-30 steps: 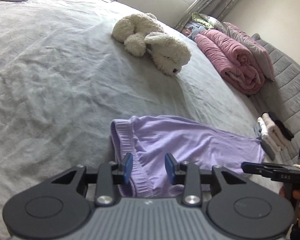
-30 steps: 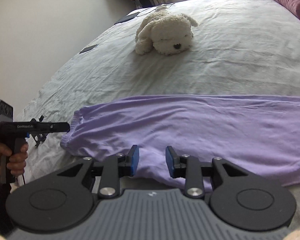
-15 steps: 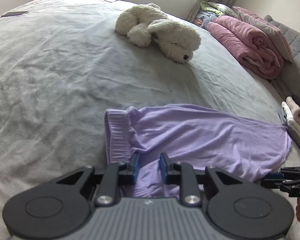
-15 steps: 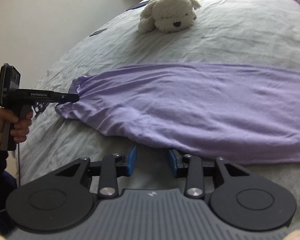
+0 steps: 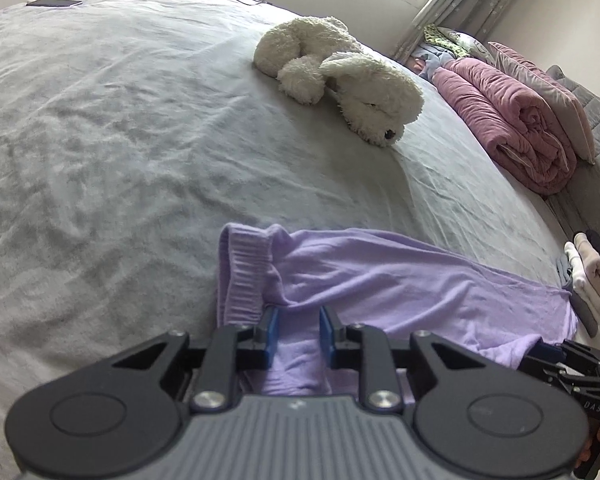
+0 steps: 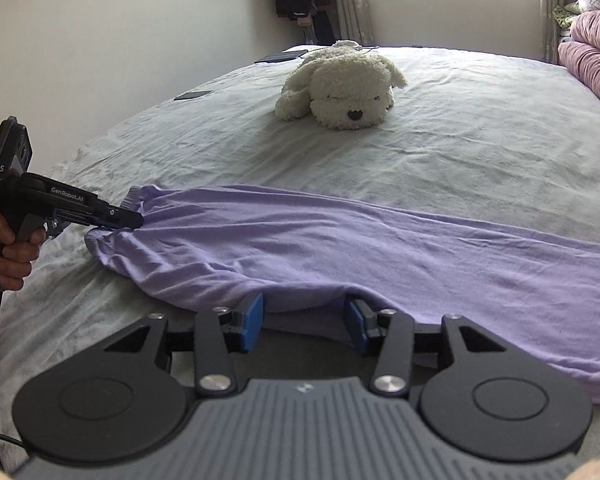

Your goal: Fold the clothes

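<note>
Left gripper [image 5: 298,334]: jaws narrowed, having just been closing, and the blue pads now pinch a bunched fold of the purple garment [image 5: 380,280] just beside its ribbed waistband [image 5: 242,276]. The right wrist view shows the same gripper [image 6: 134,220] side-on, tip buried in the gathered cloth at the garment's left end, a hand [image 6: 14,252] wrapped round its handle.

Right gripper [image 6: 304,318]: jaws about half spread and just been opening. The near hem of the garment [image 6: 380,248] drapes across the gap between the blue fingers [image 6: 252,318]; cloth lies over both tips, but the pads stand apart and do not squeeze it. In the left wrist view this gripper [image 5: 540,354] sits at the garment's far right corner.

Garment: stretched long across the near part of the grey bed [image 6: 460,120], waistband end toward the left gripper, the other end running off to the right past the right gripper. Mostly flat, rumpled where it is pinched.

Beyond it, well apart: a white plush dog [image 6: 340,88] mid-bed. Rolled pink blanket [image 5: 512,120] along the bed's far edge.
</note>
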